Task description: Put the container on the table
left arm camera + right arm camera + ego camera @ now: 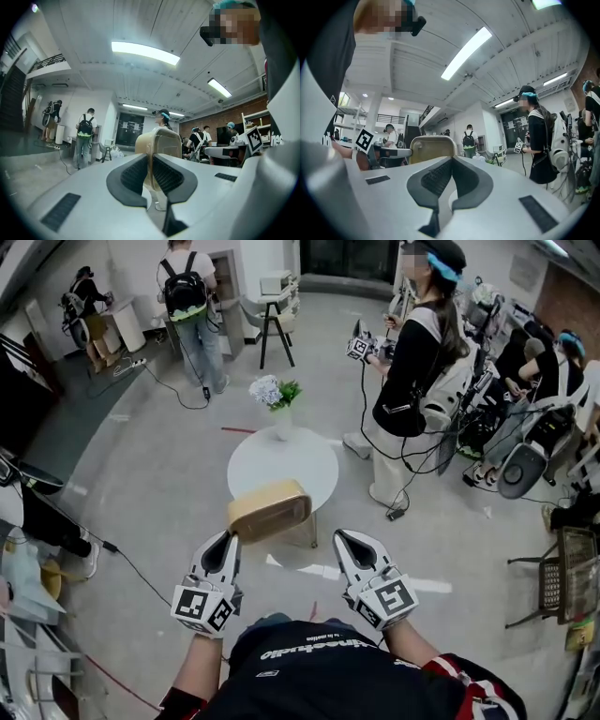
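A tan plastic container (270,510) hangs in the air over the near edge of a round white table (309,470). My left gripper (232,535) is shut on the container's left rim. In the left gripper view the thin wall of the container (164,140) stands clamped between the dark pads of the left gripper (151,161). My right gripper (339,536) is level beside the container's right end, apart from it, and shut with nothing in it. In the right gripper view the container (431,146) shows behind the closed tips of the right gripper (452,161).
A white vase of flowers (277,401) stands at the table's far edge. A person (412,362) with grippers stands to the right of the table, and another with a backpack (187,306) is at the back. Cables run over the floor. A wire rack (562,582) is at the right.
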